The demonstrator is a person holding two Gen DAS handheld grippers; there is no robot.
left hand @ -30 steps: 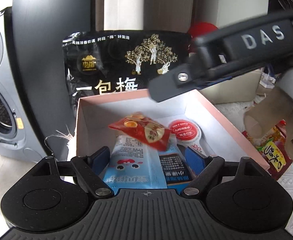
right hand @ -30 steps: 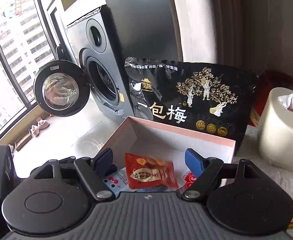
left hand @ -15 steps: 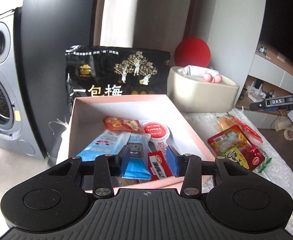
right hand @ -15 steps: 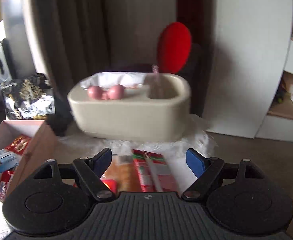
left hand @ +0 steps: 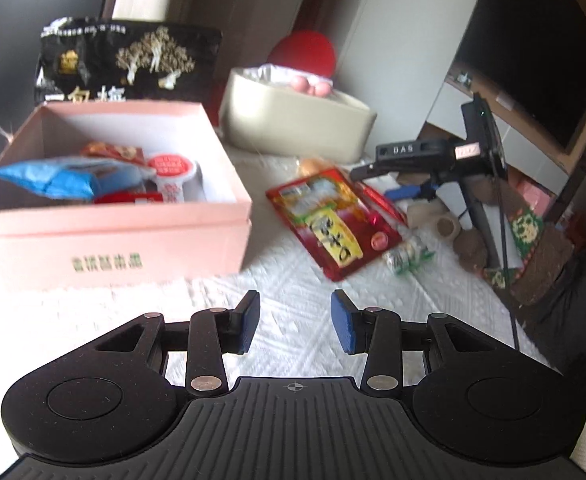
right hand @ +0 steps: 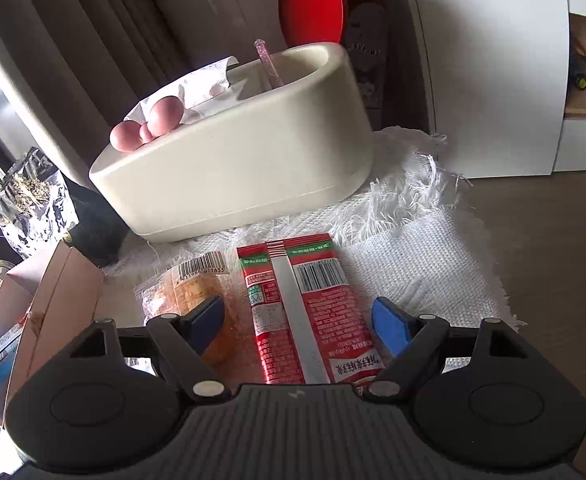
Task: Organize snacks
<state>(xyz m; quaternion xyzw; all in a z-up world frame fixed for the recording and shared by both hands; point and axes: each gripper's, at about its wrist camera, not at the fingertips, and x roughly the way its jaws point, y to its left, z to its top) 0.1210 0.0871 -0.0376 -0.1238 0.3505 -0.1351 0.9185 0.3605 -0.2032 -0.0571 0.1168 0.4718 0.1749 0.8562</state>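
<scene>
Both grippers have left the pink cardboard box [left hand: 113,236]; left gripper [left hand: 295,322] empty, part-closed; right gripper [right hand: 297,322], just narrowing, straddles the red foil snack packet [right hand: 309,312] untouched

Pink box [left hand: 113,236] holding snacks, red packet [right hand: 305,312] flat beside

Ahead of the right gripper [right hand: 297,322] lies a glossy red foil packet [right hand: 309,312] on rough white woven cloth [right hand: 425,264], fringed at its edge. The cream tub [right hand: 245,176] beyond looks smooth and matt; left, the pink box [left hand: 105,236] is matt cardboard.
</scene>
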